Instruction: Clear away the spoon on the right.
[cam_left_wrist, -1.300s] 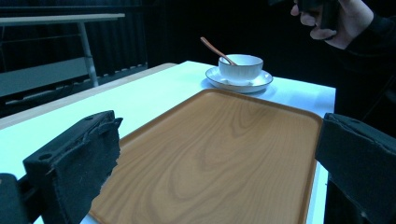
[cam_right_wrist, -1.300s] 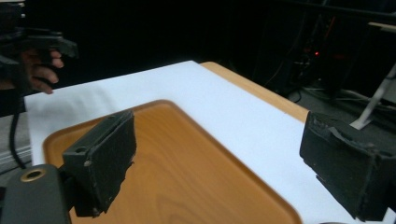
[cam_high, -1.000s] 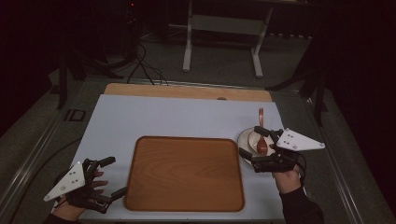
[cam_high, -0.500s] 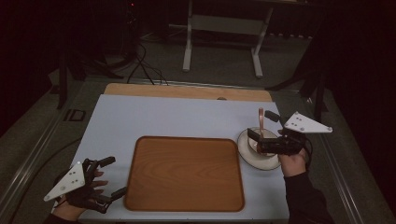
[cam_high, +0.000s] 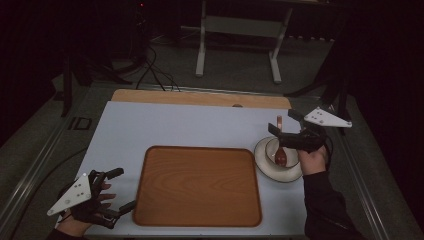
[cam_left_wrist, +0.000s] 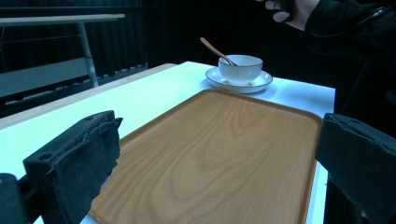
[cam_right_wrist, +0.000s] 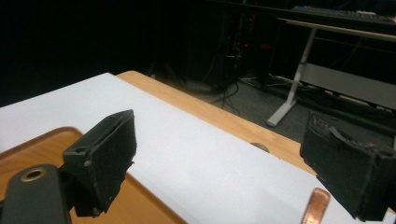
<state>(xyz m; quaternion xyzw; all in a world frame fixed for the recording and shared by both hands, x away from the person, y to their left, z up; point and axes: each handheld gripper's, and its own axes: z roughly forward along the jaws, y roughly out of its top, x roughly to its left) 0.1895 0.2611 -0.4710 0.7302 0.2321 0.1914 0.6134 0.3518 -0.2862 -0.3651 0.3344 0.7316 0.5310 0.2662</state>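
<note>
The wooden tray (cam_high: 198, 186) lay flat on the counter (cam_high: 165, 127), between the two tongs and just beside the left tongs (cam_high: 114, 192); it looked stiff, light and smooth, best taken by its raised rim. Just below the right tongs (cam_high: 282, 123) stood the saucer (cam_high: 263, 161) with the white bowl (cam_left_wrist: 240, 68) on it, both likely ceramic, so heavy for their size, slick and breakable; the saucer's rim seemed the safer hold. The spoon (cam_high: 280, 150) leaned in the bowl, thin, rigid and light, its handle end rising between the right tongs' jaws in the right gripper view, apparently touching neither. Both tongs were spread wide and held nothing, the left ones low, facing across the tray.
</note>
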